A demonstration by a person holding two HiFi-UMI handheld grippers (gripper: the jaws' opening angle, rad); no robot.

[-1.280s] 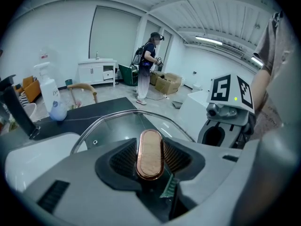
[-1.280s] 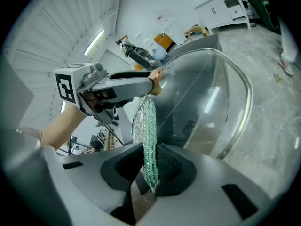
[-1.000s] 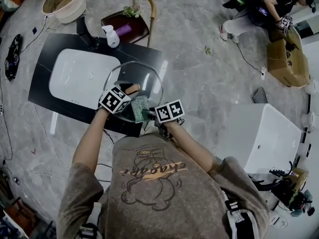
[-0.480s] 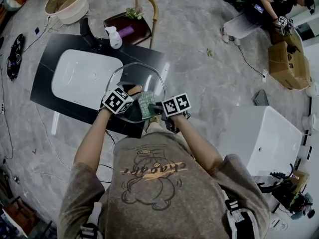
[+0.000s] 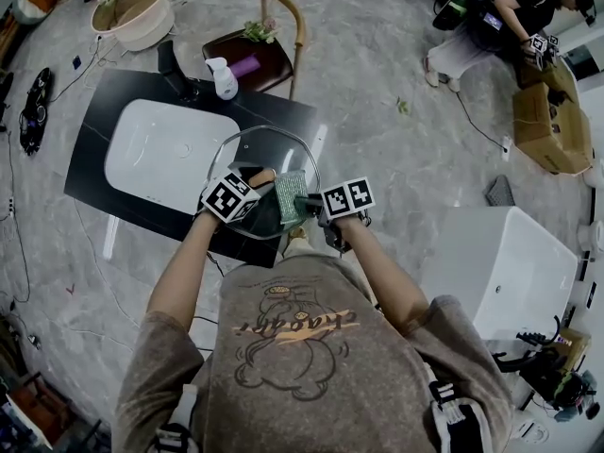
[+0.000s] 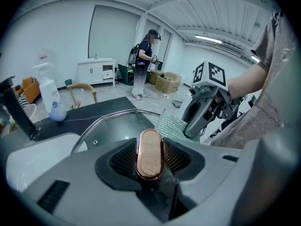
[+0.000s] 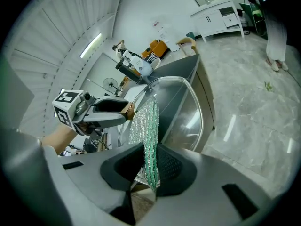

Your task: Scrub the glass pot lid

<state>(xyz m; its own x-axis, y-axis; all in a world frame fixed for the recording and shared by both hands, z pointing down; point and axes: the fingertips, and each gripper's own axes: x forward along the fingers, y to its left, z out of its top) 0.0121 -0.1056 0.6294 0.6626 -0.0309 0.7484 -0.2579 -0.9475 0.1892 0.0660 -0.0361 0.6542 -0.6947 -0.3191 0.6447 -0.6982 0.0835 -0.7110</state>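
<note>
The glass pot lid (image 5: pixel 274 154) is held tilted over the near edge of the black counter. My left gripper (image 5: pixel 253 183) is shut on its copper-coloured handle (image 6: pixel 149 153), which sits upright between the jaws. My right gripper (image 5: pixel 308 202) is shut on a green scrubbing sponge (image 5: pixel 290 197), and the sponge lies flat against the lid's glass just right of the handle. In the right gripper view the sponge (image 7: pixel 147 135) stands edge-on between the jaws, with the lid (image 7: pixel 181 105) behind it and the left gripper (image 7: pixel 96 111) on its far side.
A white sink basin (image 5: pixel 170 154) is set in the black counter (image 5: pixel 109 111), with a dark faucet (image 5: pixel 171 64) and a spray bottle (image 5: pixel 225 78) behind it. A chair (image 5: pixel 255 55) stands beyond. A white tub (image 5: pixel 500 262) is at right; a person (image 5: pixel 510 8) and boxes (image 5: pixel 547 121) are far right.
The right gripper has slid the sponge across the glass, away from me and to the right. The left gripper has kept the lid still by its handle.
</note>
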